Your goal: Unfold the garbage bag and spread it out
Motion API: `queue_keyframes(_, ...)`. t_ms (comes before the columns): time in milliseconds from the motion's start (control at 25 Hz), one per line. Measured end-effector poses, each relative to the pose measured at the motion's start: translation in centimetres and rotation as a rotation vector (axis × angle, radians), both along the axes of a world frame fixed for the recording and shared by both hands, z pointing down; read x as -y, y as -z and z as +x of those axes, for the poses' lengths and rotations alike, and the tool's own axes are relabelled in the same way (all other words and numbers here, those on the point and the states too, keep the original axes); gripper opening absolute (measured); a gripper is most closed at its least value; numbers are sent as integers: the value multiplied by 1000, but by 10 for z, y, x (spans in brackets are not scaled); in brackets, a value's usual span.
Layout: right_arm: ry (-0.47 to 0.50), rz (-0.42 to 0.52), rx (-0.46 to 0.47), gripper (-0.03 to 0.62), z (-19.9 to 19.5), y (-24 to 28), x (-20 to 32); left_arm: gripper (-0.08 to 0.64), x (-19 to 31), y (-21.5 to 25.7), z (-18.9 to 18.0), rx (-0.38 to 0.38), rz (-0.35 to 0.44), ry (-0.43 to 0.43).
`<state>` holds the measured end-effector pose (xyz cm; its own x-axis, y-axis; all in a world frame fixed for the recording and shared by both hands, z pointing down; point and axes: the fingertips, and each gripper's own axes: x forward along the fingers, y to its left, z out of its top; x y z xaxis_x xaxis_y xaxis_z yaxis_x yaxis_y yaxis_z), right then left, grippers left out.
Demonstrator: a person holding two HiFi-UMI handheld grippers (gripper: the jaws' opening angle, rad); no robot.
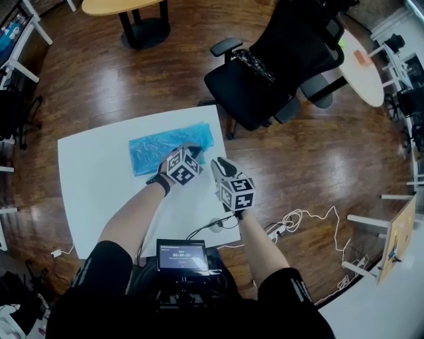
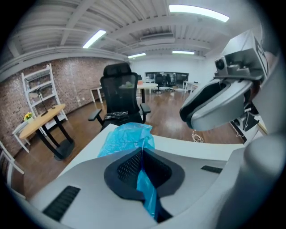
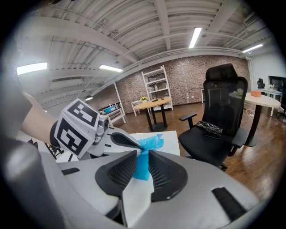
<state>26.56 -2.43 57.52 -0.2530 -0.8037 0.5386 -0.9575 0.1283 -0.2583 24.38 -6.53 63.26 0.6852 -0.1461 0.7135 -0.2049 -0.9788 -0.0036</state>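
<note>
A blue garbage bag (image 1: 165,147), still folded into a flat strip, lies on the far half of the white table (image 1: 99,179). My left gripper (image 1: 196,151) is at the bag's right end, shut on it. In the left gripper view blue film (image 2: 147,197) runs down between the closed pads of the left gripper (image 2: 142,154), and the rest of the bag (image 2: 127,136) lies beyond. My right gripper (image 1: 218,162) hovers just right of the left one. In the right gripper view the right gripper (image 3: 143,156) has its jaws apart, and the pinched bag corner (image 3: 149,144) shows in the gap.
A black office chair (image 1: 278,66) stands past the table's far right corner. A small screen (image 1: 181,257) sits at the near edge, with cables (image 1: 305,218) trailing to the floor on the right. A round wooden table (image 1: 126,6) and a white one (image 1: 361,63) stand farther off.
</note>
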Motion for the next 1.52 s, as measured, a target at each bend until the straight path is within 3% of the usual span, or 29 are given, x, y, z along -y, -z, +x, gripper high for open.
queue_keyframes(560, 116, -52, -72, 103, -31, -31, 35, 0, 1, 65, -20, -169, 56, 13)
queue_keyframes(960, 235, -167, -142, 103, -69, -82, 57, 0, 11, 81, -36, -219, 75, 57)
queue_keyframes(1320, 256, -265, -190, 104, -86, -114, 58, 0, 27, 100, -53, -277, 92, 98)
queue_keyframes(1520, 218, -250, -189, 104, -84, -116, 62, 0, 39, 107, -81, -309, 100, 159)
